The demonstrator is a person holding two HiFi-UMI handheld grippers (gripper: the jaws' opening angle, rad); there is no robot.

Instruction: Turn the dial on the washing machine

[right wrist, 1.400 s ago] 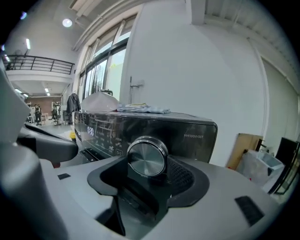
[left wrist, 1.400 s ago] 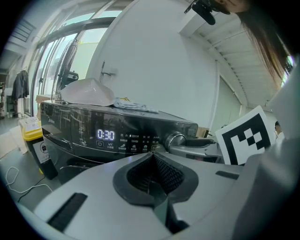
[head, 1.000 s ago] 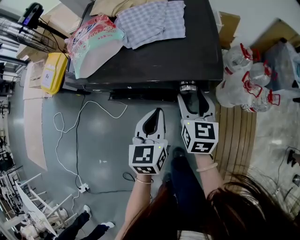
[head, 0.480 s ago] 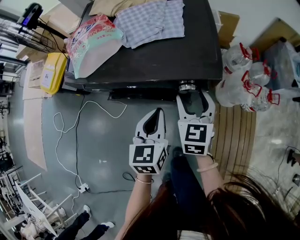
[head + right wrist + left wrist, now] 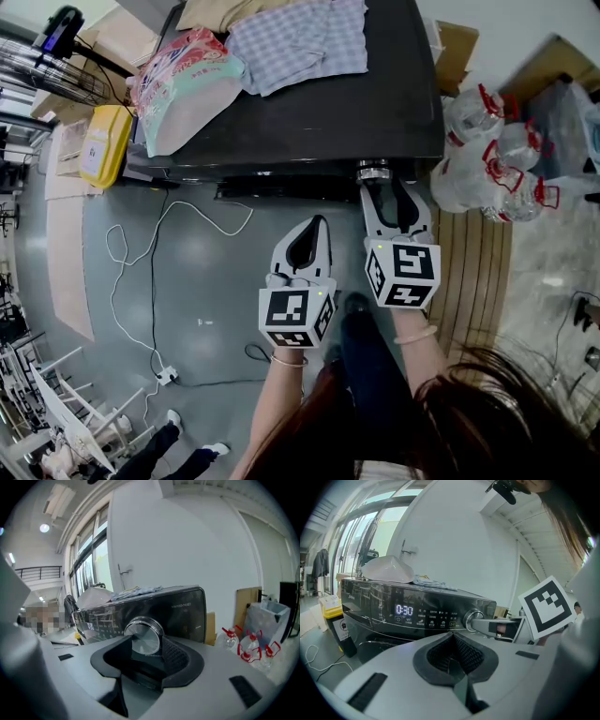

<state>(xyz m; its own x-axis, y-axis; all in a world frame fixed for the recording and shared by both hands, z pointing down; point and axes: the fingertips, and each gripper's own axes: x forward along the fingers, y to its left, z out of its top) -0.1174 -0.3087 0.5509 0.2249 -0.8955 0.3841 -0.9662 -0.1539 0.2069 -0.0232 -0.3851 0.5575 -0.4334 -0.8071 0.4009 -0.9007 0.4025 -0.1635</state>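
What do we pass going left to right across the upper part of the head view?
yellow bin → pink-and-green bag → checkered cloth → dial → clear bottles with red caps

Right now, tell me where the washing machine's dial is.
In the head view the dial sits at the front right of the washing machine, between the jaws of the right claw, which have just been closing on it.
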